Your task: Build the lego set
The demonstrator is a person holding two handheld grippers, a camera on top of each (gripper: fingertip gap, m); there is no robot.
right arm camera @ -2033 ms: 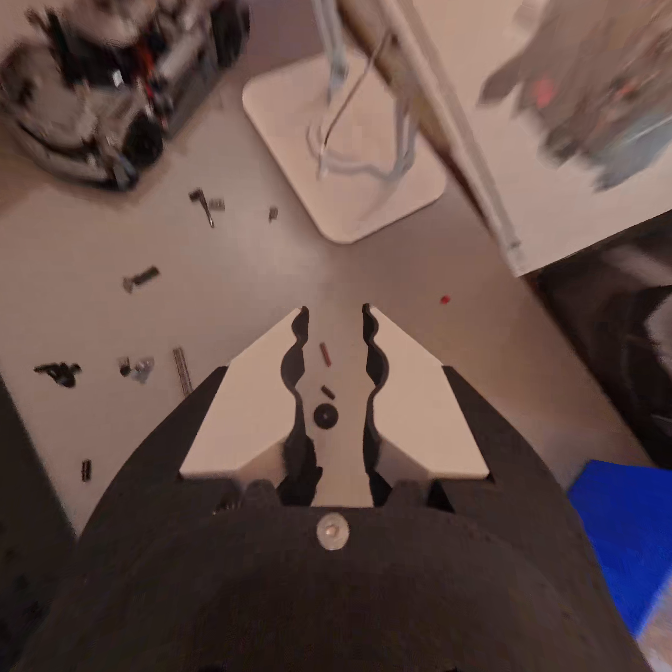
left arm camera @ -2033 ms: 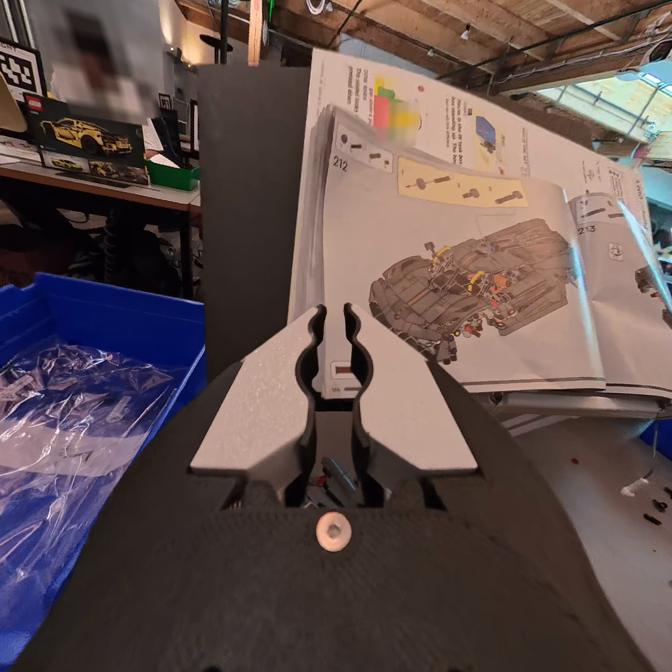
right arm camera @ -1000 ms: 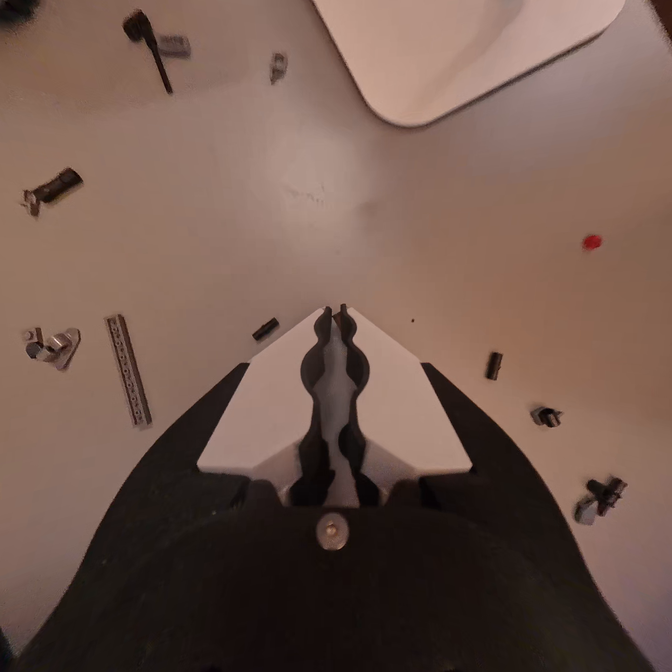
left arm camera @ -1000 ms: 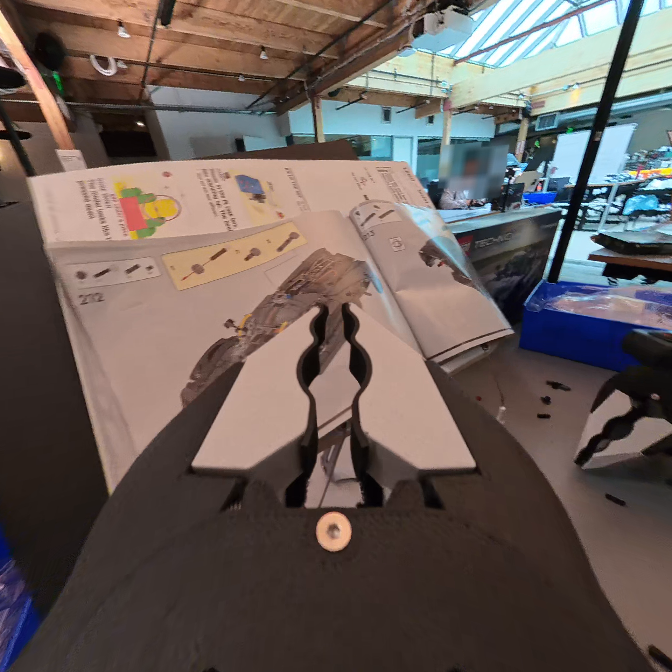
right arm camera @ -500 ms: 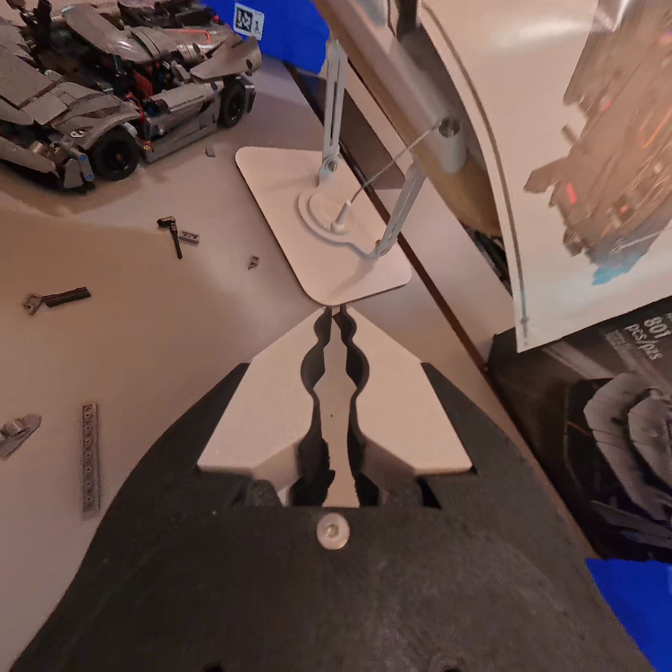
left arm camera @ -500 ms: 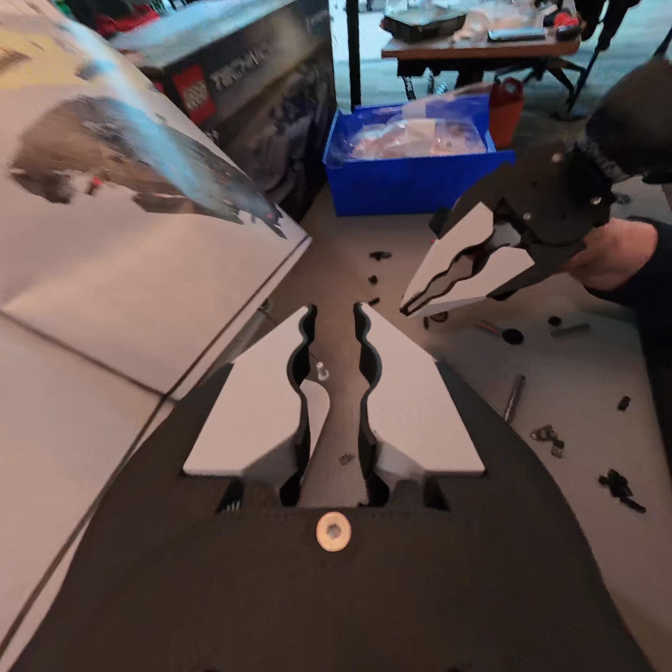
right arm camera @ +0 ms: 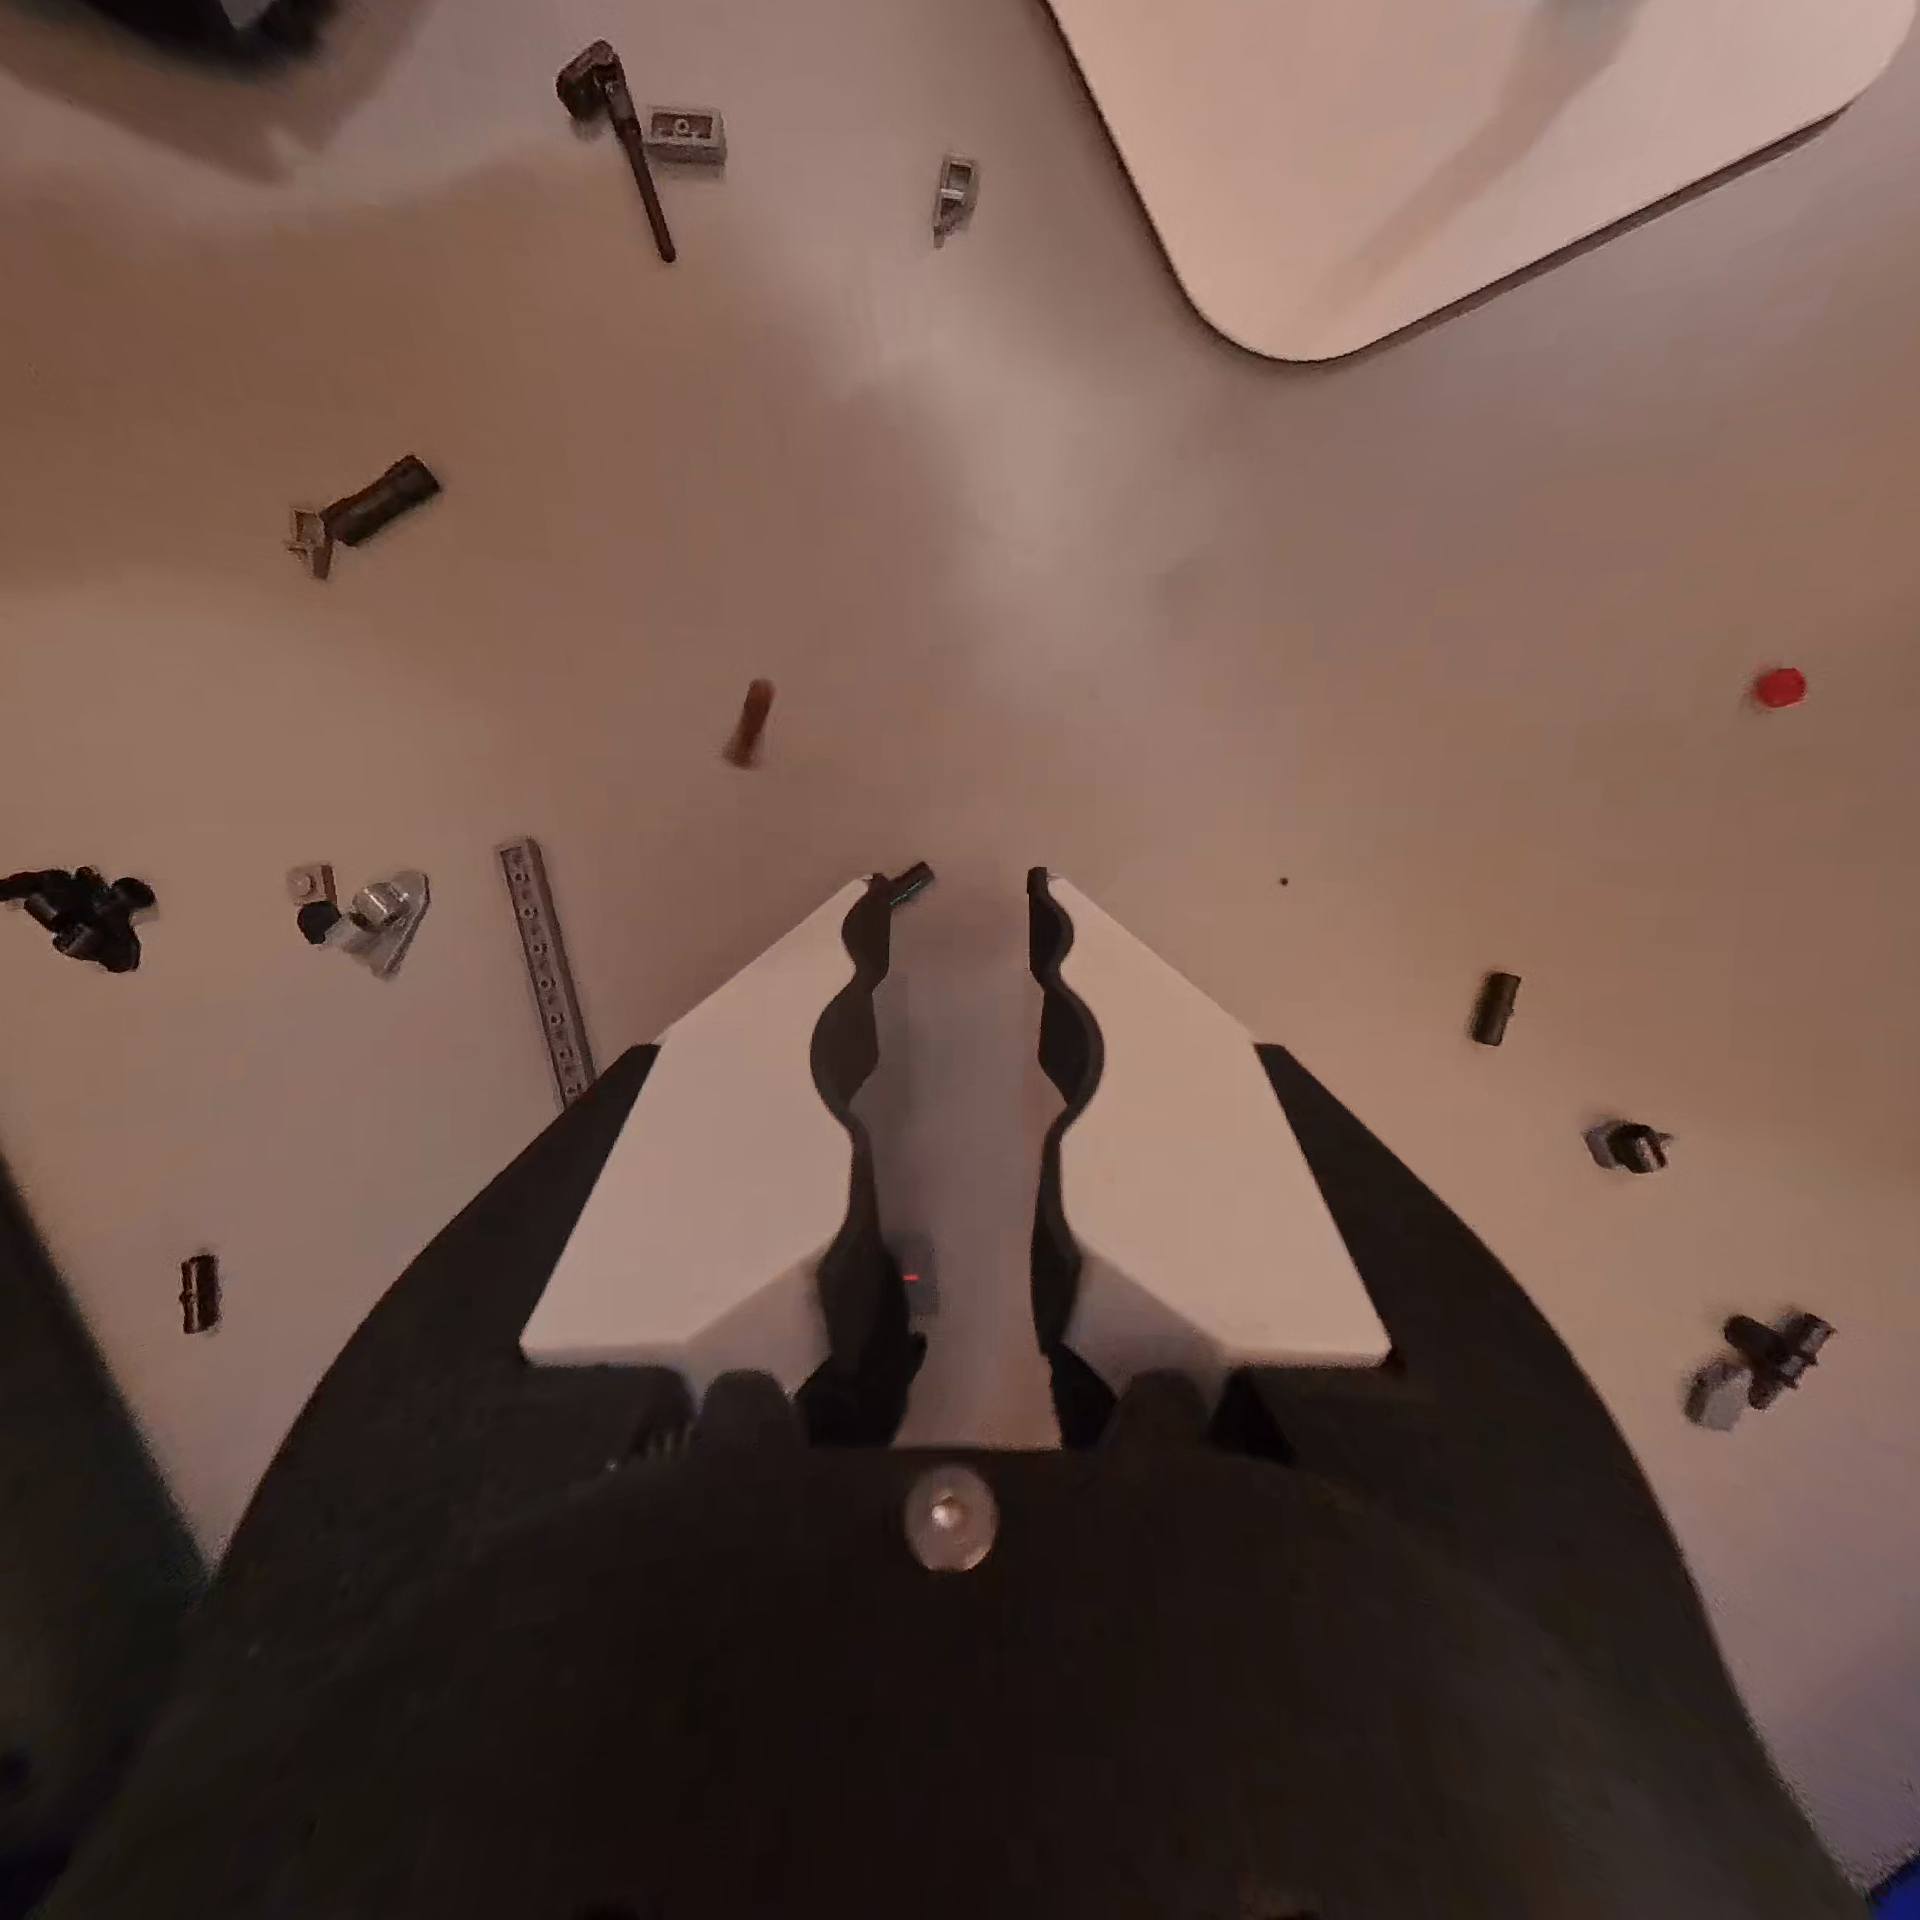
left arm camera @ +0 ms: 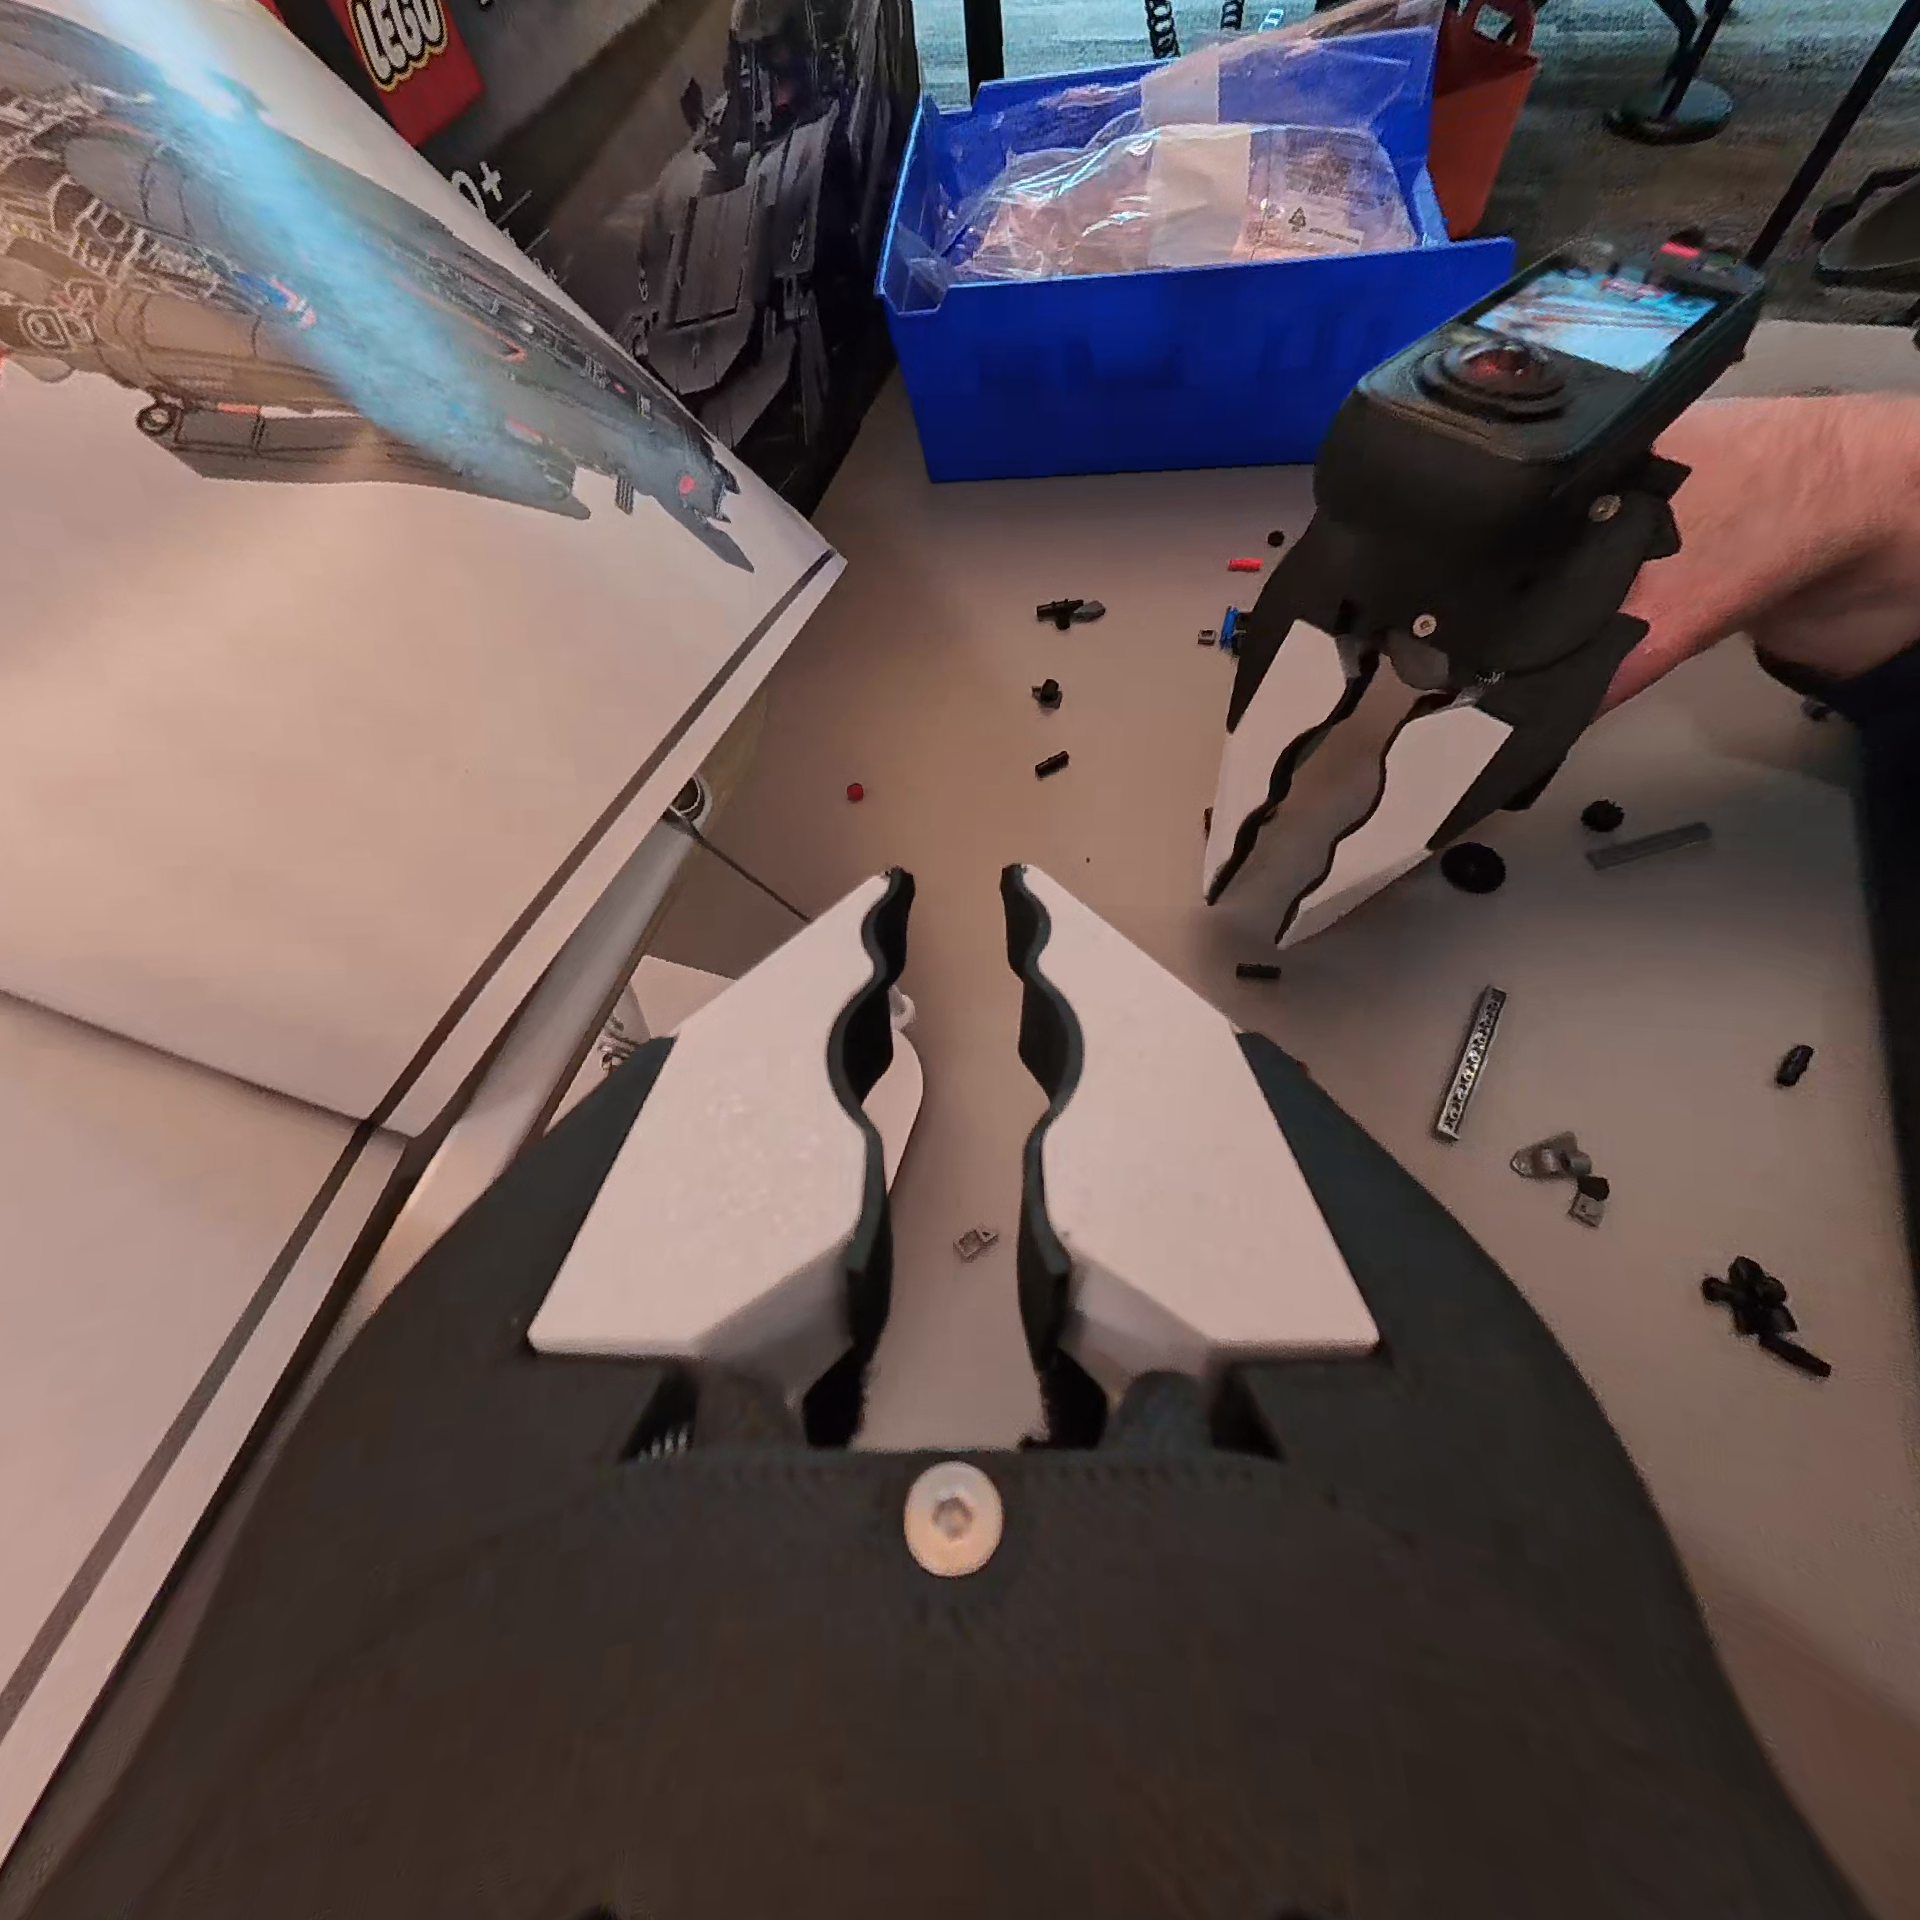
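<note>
Both our grippers hang open over scattered Lego pieces.
Our left gripper [left arm camera: 951, 883] and right gripper [right arm camera: 954, 881] grip nothing; a small black pin [right arm camera: 906, 883] lies by the right's left fingertip.

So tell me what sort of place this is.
Probably a workshop or lab bench set up for Lego building: loose pieces on a table, an open manual, a blue bin of bagged parts.

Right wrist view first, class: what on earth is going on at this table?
A person is building a lego set with a hand-held gripper in each hand. The right gripper points down at the table, jaws apart and empty, over scattered small pieces; a short black pin lies at its left fingertip and a brown pin lies just beyond. The left gripper hangs open and empty beside the propped instruction booklet. Nothing is gripped yet.
</note>
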